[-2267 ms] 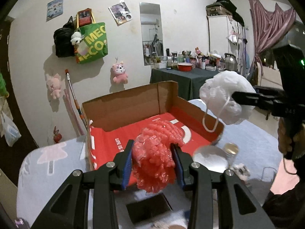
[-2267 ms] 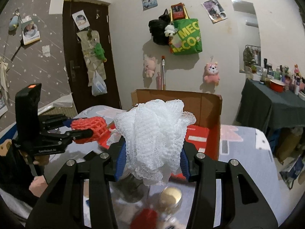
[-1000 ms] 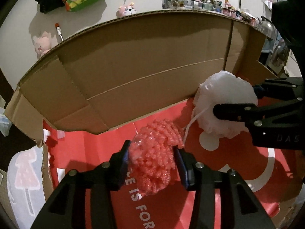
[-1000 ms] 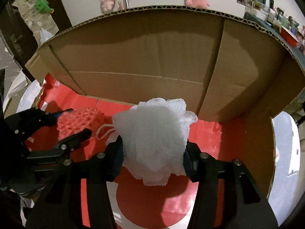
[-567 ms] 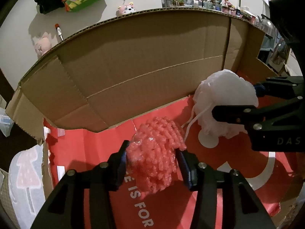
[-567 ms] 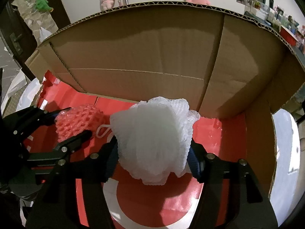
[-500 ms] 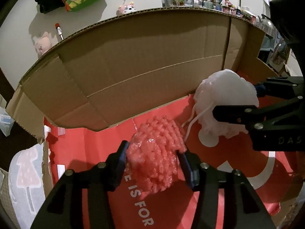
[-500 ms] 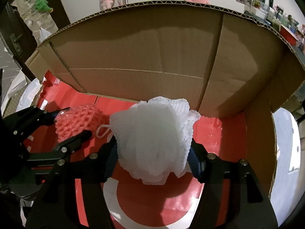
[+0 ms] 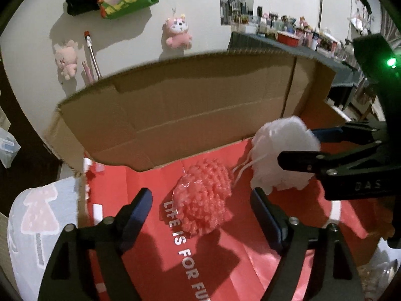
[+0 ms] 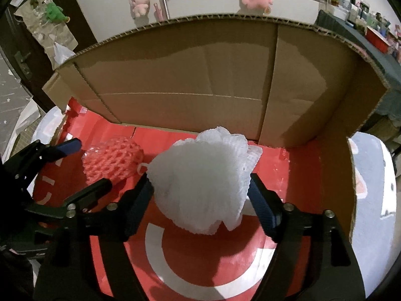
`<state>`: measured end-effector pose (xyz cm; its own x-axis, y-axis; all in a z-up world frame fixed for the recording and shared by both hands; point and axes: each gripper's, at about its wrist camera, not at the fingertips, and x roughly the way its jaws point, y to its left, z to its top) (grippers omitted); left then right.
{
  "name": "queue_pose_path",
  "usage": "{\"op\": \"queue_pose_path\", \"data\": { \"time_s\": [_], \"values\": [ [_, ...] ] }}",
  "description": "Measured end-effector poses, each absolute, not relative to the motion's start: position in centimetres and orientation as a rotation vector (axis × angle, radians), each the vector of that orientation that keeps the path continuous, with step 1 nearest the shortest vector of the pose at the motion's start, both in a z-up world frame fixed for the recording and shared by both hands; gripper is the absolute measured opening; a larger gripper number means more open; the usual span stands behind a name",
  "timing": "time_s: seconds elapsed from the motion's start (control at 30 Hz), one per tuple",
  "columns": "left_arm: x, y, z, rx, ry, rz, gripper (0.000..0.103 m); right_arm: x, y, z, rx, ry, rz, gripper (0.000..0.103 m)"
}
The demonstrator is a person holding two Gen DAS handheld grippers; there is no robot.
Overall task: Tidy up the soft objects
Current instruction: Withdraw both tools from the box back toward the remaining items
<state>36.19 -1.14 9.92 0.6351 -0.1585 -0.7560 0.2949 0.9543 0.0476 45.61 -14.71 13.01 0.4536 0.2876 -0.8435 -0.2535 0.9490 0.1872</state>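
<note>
Inside the open brown cardboard box with the red printed liner, we see both soft things resting near the back wall. Our left hand-held gripper has just been opening; its jaws now stand wide, and the coral-pink knobbly mesh puff lies on the liner between them, clear of both blue pads. Just beside it, toward the right side of the box, sits the white netted bath sponge with its white cord loop trailing toward the pink puff. Our right hand-held gripper has also just been opening, and the white sponge fills the gap between its jaws; its fluffy edges brush the pads, though we cannot tell whether they still press on it. A pale grey patterned cloth covers the desk around the box.
</note>
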Motion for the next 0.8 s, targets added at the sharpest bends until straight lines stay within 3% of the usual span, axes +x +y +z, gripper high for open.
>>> {"op": "queue_pose_path", "data": {
  "time_s": [0.13,0.33,0.8],
  "values": [
    [34.5,-0.4,11.8,0.135,0.798,-0.267,0.096,44.3,-15.0,14.7,0.041,1.009,0.33,0.079],
    [31.7,0.7,15.5,0.09,0.711,-0.252,0.102,40.6,-14.9,18.5,0.029,0.919,0.322,0.086],
    [18.8,2.4,21.6,0.045,0.47,-0.268,0.103,26.4,-16.4,26.6,0.002,0.65,0.324,0.092]
  ]
}}
